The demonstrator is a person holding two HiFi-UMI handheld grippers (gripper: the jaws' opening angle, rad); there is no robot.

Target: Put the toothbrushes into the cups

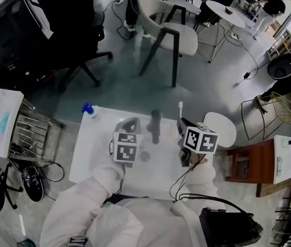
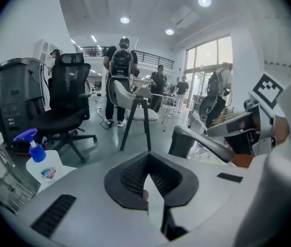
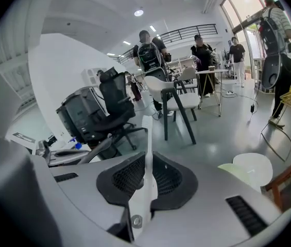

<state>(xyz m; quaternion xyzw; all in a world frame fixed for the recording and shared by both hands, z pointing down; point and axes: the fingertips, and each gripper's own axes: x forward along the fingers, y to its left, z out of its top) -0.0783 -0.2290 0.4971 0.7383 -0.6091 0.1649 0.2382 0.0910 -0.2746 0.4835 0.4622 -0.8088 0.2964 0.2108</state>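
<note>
My right gripper (image 1: 182, 125) (image 3: 146, 161) is shut on a white toothbrush (image 1: 180, 108) (image 3: 146, 135) that stands upright out of its jaws, above the white table (image 1: 91, 158). My left gripper (image 1: 131, 121) (image 2: 149, 161) hangs beside it with its jaws together on a pale strip (image 2: 154, 199), which looks like a second toothbrush and does not reach past the tips. Between the two grippers stands a dark grey cup (image 1: 155, 126) (image 2: 181, 142). A clear cup (image 2: 207, 152) sits close by, faint in the head view.
A bottle with a blue spray cap (image 1: 87, 108) (image 2: 38, 161) stands at the table's far left corner. A white round stool (image 1: 222, 128) is at the right, and a white chair (image 1: 168, 35) and a black office chair (image 1: 78, 30) are beyond the table. People stand far off.
</note>
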